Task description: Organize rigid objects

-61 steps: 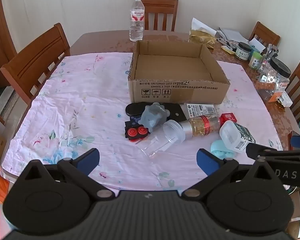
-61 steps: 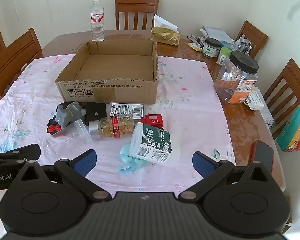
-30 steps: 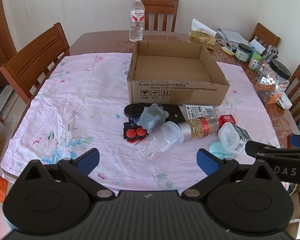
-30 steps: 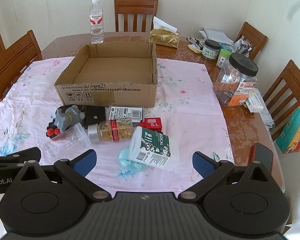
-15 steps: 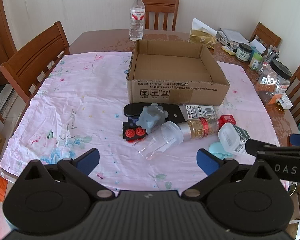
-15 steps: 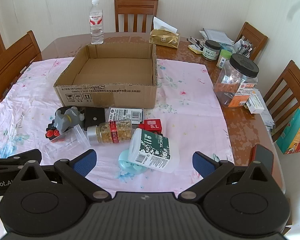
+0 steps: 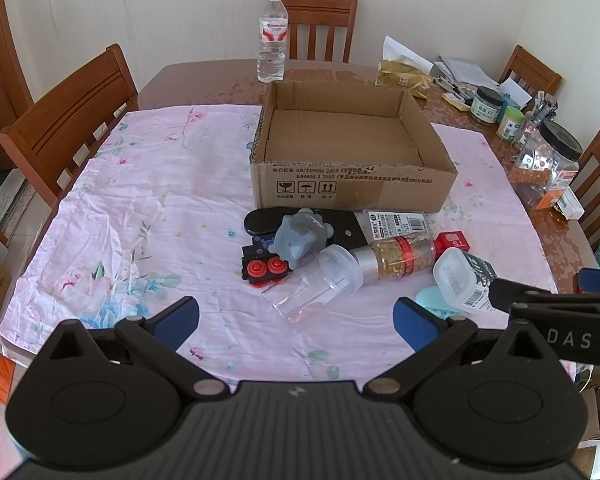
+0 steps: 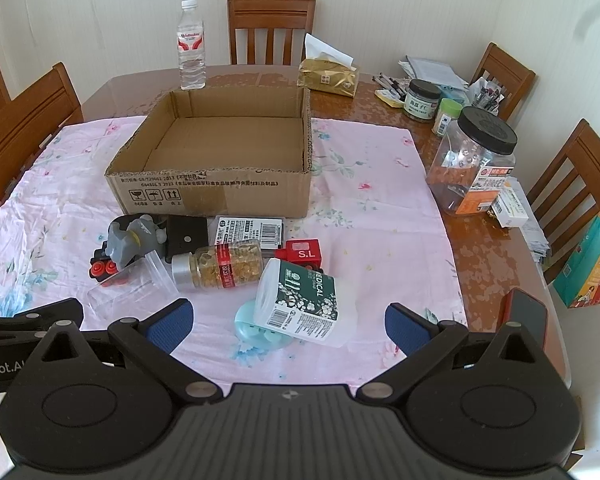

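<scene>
Both hand-held grippers, left (image 7: 296,316) & right (image 8: 286,322), wide open, holding nothing; pill bottle (image 8: 220,266) & box (image 8: 220,160) lie ahead on counter (image 8: 380,92).

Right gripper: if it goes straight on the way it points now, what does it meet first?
Most likely the white medical-label container lying on its side on the teal piece, centred between the open jaws; depth is uncertain.

My left gripper (image 7: 296,318) and right gripper (image 8: 288,320) were matte black, with blue finger pads (image 8: 168,326), silver pivot screws and white lettering.
</scene>
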{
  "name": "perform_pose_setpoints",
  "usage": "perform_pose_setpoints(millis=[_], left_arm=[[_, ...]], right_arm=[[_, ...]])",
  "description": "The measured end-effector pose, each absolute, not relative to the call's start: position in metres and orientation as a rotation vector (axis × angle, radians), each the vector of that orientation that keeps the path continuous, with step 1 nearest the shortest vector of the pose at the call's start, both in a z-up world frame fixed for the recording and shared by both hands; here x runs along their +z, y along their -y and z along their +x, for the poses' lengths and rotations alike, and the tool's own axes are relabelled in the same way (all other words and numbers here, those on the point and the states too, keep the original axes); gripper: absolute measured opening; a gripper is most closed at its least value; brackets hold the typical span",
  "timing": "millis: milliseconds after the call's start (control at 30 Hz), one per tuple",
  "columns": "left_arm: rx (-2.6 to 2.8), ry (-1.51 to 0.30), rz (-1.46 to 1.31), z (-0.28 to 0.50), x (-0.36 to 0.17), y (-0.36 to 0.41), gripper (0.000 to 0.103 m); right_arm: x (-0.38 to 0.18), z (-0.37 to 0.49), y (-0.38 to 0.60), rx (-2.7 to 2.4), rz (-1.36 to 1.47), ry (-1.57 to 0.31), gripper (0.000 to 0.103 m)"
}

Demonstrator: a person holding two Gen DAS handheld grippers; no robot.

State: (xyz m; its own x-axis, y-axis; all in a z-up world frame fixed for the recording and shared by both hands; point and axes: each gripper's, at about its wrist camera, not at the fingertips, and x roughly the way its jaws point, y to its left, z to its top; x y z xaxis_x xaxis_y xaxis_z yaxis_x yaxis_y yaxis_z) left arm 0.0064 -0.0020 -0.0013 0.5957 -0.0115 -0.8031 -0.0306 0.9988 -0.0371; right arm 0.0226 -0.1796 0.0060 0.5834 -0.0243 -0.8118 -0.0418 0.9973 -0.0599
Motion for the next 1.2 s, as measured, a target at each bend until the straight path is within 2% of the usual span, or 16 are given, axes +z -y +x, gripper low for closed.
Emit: perform_pose_setpoints(millis=[900,1200], left_arm=[[-0.048,-0.93,-0.096,0.02,-0.021,0.003,0.102],[-0.025,-0.919,-0.059,0.049,-0.036,0.005,0.102]], right_arm=[[-0.01,0.032,0.19,0.06,-0.079,-0.912,0.103],[-0.026,0.035,0.197,0.091,-0.083,-0.922,0.103]])
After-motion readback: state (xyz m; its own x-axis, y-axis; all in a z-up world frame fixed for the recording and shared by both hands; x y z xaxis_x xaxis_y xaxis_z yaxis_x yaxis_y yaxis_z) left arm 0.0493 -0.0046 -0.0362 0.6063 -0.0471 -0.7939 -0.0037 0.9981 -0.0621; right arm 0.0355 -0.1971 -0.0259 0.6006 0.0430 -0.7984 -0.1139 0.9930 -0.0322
